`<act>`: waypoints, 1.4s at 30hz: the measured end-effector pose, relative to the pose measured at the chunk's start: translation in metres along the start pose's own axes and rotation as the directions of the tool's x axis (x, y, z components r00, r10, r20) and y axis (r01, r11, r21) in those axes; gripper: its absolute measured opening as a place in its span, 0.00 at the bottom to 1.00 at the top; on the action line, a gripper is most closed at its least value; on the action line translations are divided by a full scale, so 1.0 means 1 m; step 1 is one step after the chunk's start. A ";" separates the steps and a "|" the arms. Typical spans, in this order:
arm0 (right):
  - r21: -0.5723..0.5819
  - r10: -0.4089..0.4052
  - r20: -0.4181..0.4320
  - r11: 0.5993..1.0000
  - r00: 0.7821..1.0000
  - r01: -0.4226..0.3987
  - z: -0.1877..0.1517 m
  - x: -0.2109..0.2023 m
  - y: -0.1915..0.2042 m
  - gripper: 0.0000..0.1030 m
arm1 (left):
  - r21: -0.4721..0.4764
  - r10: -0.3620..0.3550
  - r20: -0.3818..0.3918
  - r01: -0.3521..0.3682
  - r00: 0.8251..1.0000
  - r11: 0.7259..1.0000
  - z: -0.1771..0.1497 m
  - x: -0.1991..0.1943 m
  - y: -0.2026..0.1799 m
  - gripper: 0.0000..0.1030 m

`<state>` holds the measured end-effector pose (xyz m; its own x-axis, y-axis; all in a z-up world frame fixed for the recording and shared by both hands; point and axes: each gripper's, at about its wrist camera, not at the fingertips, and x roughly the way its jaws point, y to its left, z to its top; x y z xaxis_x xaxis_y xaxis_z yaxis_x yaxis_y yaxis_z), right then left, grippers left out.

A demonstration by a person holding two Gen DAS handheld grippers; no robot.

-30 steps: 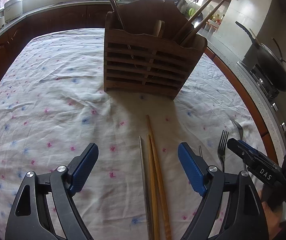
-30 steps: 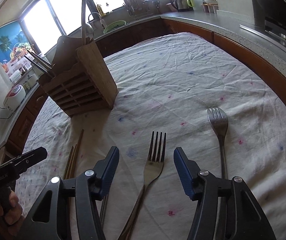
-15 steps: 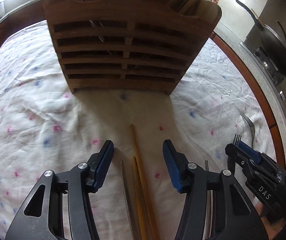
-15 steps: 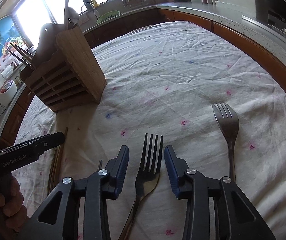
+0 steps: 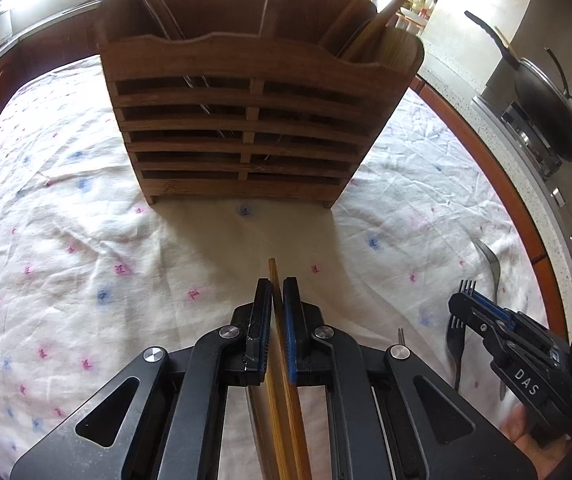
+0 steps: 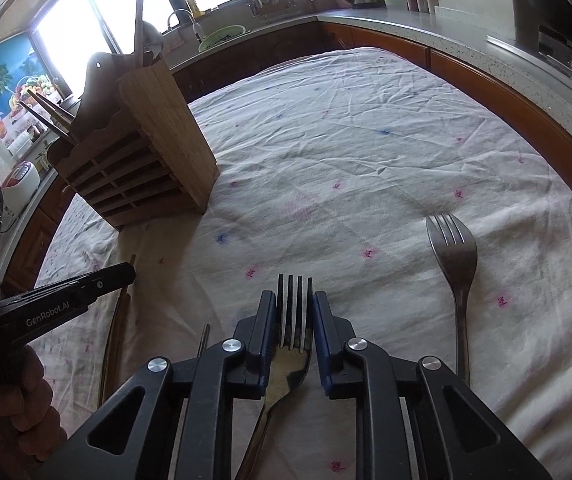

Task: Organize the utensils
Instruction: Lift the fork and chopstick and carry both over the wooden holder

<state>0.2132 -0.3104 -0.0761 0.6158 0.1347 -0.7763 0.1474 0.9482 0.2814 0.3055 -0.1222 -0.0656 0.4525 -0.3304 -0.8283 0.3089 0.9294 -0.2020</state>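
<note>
My left gripper (image 5: 277, 292) is clamped on a wooden chopstick (image 5: 282, 344) that lies on the flowered tablecloth (image 5: 86, 240) just in front of the slatted wooden utensil holder (image 5: 246, 120), its tip poking out past the pads. My right gripper (image 6: 295, 308) squeezes the head of a dark fork (image 6: 295, 320) from both sides, tines pointing forward, flat on the cloth. A second, silver fork (image 6: 456, 264) lies apart to its right. More chopsticks (image 5: 378, 4) stand in the holder's right compartment.
</note>
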 end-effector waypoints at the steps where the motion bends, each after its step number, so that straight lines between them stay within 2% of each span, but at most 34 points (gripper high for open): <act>1: -0.001 0.005 0.002 1.000 1.000 -0.005 0.000 -0.002 0.001 0.18 | -0.005 -0.006 0.011 0.006 1.000 1.000 -0.001 -0.007 0.001 0.05; 9: -0.031 0.053 0.054 0.998 0.997 -0.052 0.003 -0.031 0.012 0.18 | -0.058 -0.049 0.111 0.056 0.993 0.997 -0.010 -0.068 0.015 0.05; 19: -0.086 0.103 0.153 0.992 0.983 -0.091 0.008 -0.079 0.031 0.16 | -0.078 -0.066 0.228 0.086 0.971 0.993 -0.027 -0.130 0.019 0.05; 20: -0.090 0.107 0.162 0.992 0.981 -0.093 0.007 -0.082 0.033 0.08 | -0.078 -0.069 0.238 0.090 0.969 0.993 -0.029 -0.136 0.019 0.05; 21: -0.095 0.112 0.169 0.991 0.979 -0.097 0.007 -0.085 0.034 0.05 | -0.078 -0.069 0.247 0.090 0.967 0.993 -0.031 -0.141 0.020 0.05; 28: -0.128 0.123 0.186 0.987 0.975 -0.100 0.002 -0.096 0.043 0.05 | -0.091 -0.070 0.290 0.101 0.954 0.991 -0.046 -0.166 0.024 0.04; 42: -0.186 0.154 0.274 0.977 0.949 -0.105 0.006 -0.133 0.059 0.03 | -0.084 -0.068 0.420 0.114 0.905 0.990 -0.050 -0.218 0.026 0.04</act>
<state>0.1446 -0.2737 0.0470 0.8195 0.1951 -0.5389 -0.0648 0.9658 0.2511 0.1731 -0.0177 0.0835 0.7396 -0.4315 -0.5165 0.2868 0.8963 -0.3381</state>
